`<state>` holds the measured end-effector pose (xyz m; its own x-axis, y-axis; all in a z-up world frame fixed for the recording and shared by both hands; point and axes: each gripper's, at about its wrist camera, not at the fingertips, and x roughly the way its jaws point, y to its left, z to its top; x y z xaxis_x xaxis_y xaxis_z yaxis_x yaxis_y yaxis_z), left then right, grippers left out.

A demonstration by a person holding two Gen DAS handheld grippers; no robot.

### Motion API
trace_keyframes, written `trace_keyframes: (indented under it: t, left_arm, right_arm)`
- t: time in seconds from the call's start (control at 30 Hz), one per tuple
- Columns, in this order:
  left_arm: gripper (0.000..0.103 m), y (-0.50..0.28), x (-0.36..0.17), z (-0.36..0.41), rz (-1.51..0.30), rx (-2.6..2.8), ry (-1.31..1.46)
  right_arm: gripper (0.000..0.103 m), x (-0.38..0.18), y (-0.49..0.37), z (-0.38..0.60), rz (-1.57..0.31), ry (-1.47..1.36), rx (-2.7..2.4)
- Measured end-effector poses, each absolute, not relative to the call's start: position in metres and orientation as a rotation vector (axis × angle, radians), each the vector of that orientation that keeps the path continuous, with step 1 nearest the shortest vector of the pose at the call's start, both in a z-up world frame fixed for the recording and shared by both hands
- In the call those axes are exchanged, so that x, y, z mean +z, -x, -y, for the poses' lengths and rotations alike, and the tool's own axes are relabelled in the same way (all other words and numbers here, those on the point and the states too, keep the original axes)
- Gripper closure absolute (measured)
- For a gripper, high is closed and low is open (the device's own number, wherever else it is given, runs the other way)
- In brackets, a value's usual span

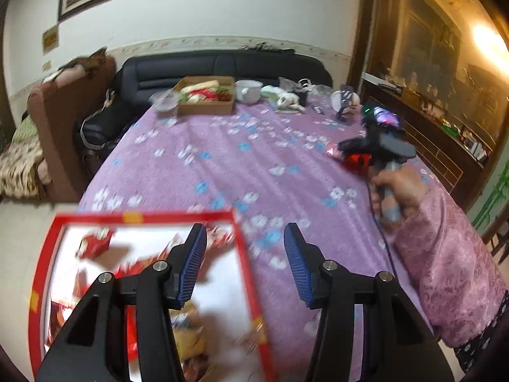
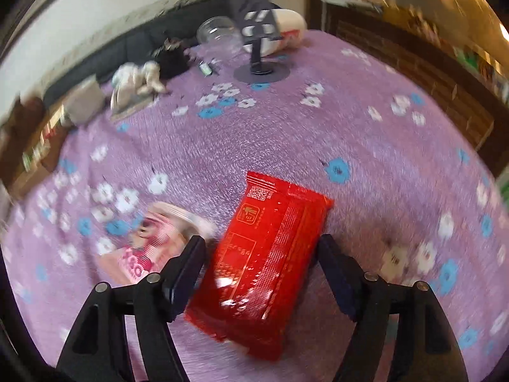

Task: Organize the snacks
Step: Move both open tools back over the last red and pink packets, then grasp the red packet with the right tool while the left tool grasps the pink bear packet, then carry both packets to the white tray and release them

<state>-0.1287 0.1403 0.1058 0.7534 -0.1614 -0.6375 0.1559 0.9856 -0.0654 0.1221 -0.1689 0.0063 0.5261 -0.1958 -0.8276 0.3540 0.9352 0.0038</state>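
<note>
A red-rimmed white box (image 1: 245, 248) with several red and yellow snack packs (image 1: 95, 245) sits at the near left of the purple flowered tablecloth (image 1: 222, 165). My left gripper (image 1: 245, 248) is open and empty, its jaws either side of the box's right rim. My right gripper (image 2: 259, 254) is open, its jaws either side of a red snack packet (image 2: 264, 254) lying flat on the cloth. A pink snack packet (image 2: 152, 242) lies just left of it. The right gripper also shows in the left wrist view (image 1: 353, 156), held by a hand.
At the table's far end stand a brown cardboard tray of snacks (image 1: 206, 95), a clear cup (image 1: 165, 103), a white bowl (image 1: 248, 90), a plastic jar (image 2: 216, 31), crumpled bags (image 2: 136, 79) and a dark stand (image 2: 261, 70). A dark sofa (image 1: 222, 67) lies beyond.
</note>
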Motion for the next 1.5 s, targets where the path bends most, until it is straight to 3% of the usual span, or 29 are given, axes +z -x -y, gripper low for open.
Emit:
trace_keyframes:
  t: [0.07, 0.13, 0.17, 0.37, 0.6, 0.83, 0.87, 0.97, 1.07, 1.5]
  left_arm:
    - [0.047, 0.116, 0.116, -0.124, -0.668, -0.19, -0.03]
    - [0.04, 0.101, 0.123, -0.108, -0.642, -0.206, -0.059]
    - [0.04, 0.091, 0.126, -0.098, -0.637, -0.224, -0.073]
    - [0.04, 0.01, 0.115, -0.025, -0.69, -0.31, -0.145]
    - [0.029, -0.077, 0.066, 0.077, -0.758, -0.336, -0.333]
    - [0.029, -0.129, 0.028, 0.11, -0.87, -0.333, -0.36]
    - [0.032, -0.133, 0.021, 0.113, -0.9, -0.333, -0.376]
    - [0.062, -0.135, 0.016, 0.113, -0.905, -0.373, -0.319]
    - [0.069, -0.13, 0.016, 0.116, -0.922, -0.362, -0.317]
    - [0.07, -0.003, 0.023, 0.047, -1.006, -0.325, -0.223]
  right_arm:
    - [0.03, 0.004, -0.118, 0.17, -0.951, -0.142, -0.3]
    - [0.05, 0.006, -0.109, 0.179, -0.961, -0.124, -0.274]
    - [0.051, 0.008, -0.104, 0.182, -0.964, -0.117, -0.276]
    - [0.051, 0.009, -0.054, 0.226, -0.918, -0.154, -0.231]
    - [0.051, 0.008, -0.038, 0.244, -0.872, -0.147, -0.2]
    - [0.051, 0.01, -0.04, 0.254, -0.888, -0.223, -0.176]
    - [0.05, 0.01, -0.04, 0.253, -0.891, -0.216, -0.179]
    - [0.05, 0.01, -0.041, 0.253, -0.895, -0.232, -0.17]
    - [0.05, 0.011, -0.04, 0.255, -0.891, -0.259, -0.159]
    - [0.053, 0.007, -0.039, 0.226, -0.896, -0.071, -0.209]
